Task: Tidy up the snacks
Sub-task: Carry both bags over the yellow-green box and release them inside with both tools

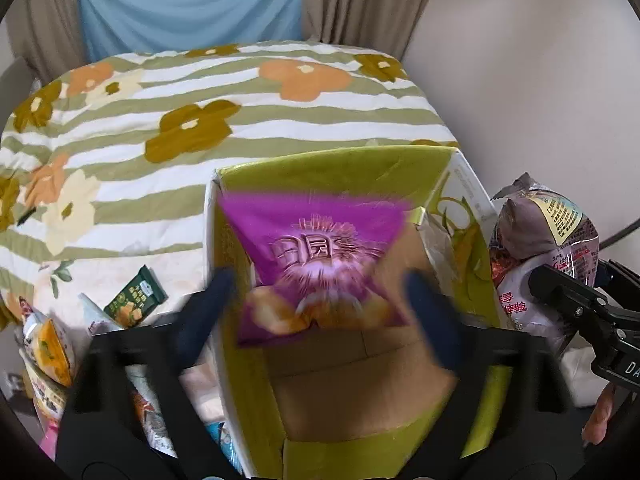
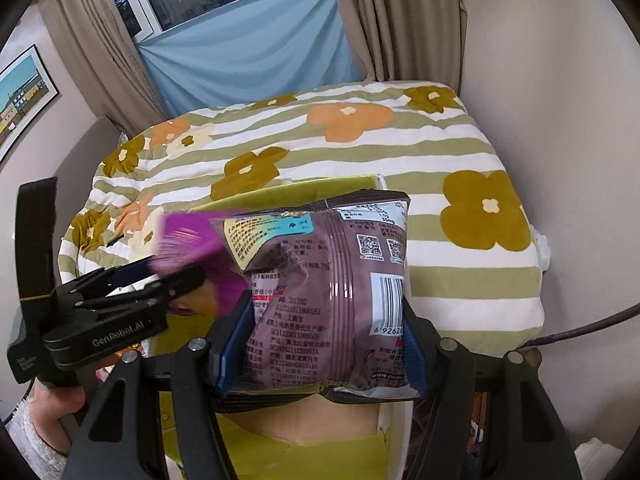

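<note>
- Snacks: a purple foil snack bag point(image 1: 320, 256) with a pale burst print shows blurred above the open green-and-white cardboard box point(image 1: 248, 360), between the left gripper's fingers but touching neither pad.
- Left gripper point(image 1: 320, 312): jaws stand wide apart, dark blue pads point(image 1: 430, 316) on either side of the purple bag, nothing clamped.
- A mauve plastic snack packet point(image 2: 328, 292) with barcode and QR codes on its back is clamped between the blue pads of the right gripper point(image 2: 320, 348), jaws part closed on the packet's sides; it hangs over the same box.
- From the left wrist view the same packet point(image 1: 548, 248) sits just right of the box, with the right gripper behind it.
- The box rests on a bed with a green-striped flowered quilt point(image 1: 200, 120); its brown floor shows bare.
- Left of the box lie loose snacks: a small dark green packet point(image 1: 136, 300), an orange-and-silver bag point(image 1: 50, 344), and others partly hidden.
- Beyond: beige curtains point(image 2: 384, 20), a blue sheet point(image 2: 248, 56) across the window, a framed picture point(image 2: 24, 96) on the wall.
- A person's fingers point(image 2: 60, 400) grip the left gripper's handle.
</note>
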Available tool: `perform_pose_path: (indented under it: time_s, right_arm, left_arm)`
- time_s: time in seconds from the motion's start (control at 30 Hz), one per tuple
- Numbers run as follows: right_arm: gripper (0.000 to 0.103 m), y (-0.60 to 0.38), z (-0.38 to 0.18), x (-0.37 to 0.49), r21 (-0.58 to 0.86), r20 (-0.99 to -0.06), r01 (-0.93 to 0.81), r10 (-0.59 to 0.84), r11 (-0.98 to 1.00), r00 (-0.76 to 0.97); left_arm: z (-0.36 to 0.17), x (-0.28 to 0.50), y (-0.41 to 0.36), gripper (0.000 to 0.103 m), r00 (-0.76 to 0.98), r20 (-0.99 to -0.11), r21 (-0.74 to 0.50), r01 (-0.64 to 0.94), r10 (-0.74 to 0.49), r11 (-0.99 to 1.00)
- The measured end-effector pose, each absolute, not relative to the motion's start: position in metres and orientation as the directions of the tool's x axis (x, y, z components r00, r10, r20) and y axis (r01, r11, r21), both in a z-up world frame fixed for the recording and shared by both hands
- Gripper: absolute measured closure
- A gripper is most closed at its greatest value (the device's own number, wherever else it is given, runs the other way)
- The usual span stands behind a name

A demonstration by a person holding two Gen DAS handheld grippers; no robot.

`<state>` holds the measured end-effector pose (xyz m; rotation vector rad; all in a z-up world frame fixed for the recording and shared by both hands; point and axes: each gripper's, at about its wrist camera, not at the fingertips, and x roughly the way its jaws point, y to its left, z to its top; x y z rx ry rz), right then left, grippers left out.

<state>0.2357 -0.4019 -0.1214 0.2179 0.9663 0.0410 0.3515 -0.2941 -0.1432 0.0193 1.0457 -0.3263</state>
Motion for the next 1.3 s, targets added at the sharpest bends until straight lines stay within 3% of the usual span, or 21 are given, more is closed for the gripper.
perform_pose_path:
  time_s: [0.63, 0.67, 0.73, 0.77, 0.8, 1.3]
  right_arm:
    - [0.041, -0.387, -0.139, 0.28, 0.229, -0.798, 0.0, 0.188, 0.973, 0.572]
    - [0.039, -0.384, -0.142, 0.286, 0.231, -0.801, -0.009, 0.196, 0.973, 0.566]
    - [0.022, -0.383, -0.149, 0.294, 0.226, -0.815, -0.006, 0.192, 0.974, 0.547]
    - [0.005, -0.382, -0.152, 0.298, 0.229, -0.821, -0.006, 0.196, 0.973, 0.537]
    - [0.002, -0.383, -0.155, 0.299, 0.239, -0.824, -0.013, 0.209, 0.971, 0.527]
    - [0.002, -0.383, -0.143, 0.273, 0.202, -0.799, -0.091, 0.218, 0.975, 0.56]
  left_arm:
    - [-0.13, 0.318, -0.24, 0.001, 0.522, -0.83, -0.129, 0.167, -0.198, 0.978]
    - [-0.13, 0.318, -0.239, 0.001, 0.521, -0.83, -0.134, 0.162, -0.2, 0.978]
    - [-0.131, 0.317, -0.236, 0.001, 0.511, -0.834, -0.147, 0.156, -0.207, 0.977]
    - [-0.132, 0.316, -0.236, 0.001, 0.509, -0.836, -0.144, 0.154, -0.204, 0.978]
    - [-0.132, 0.313, -0.235, 0.001, 0.511, -0.838, -0.133, 0.151, -0.193, 0.979]
    - [-0.121, 0.286, -0.213, 0.001, 0.521, -0.843, -0.087, 0.115, -0.135, 0.99]
